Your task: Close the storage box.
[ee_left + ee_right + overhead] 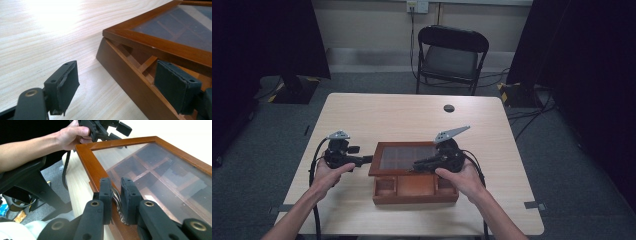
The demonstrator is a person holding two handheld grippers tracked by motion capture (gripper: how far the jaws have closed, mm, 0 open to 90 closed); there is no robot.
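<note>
A wooden box with a glass lid lies in the lower middle of the high view, on a pale wooden table, its lid lifted at the front.

The right gripper view shows what the high view does not: the right gripper is closed on a small metal handle at the front rail of the brown lid frame, and wooden dividers form compartments under the glass; what is in them I cannot tell. In the left gripper view, the left gripper has its padded jaws wide apart, around the left corner of the box without touching. A black folding chair stands at upper centre behind the table.
</note>
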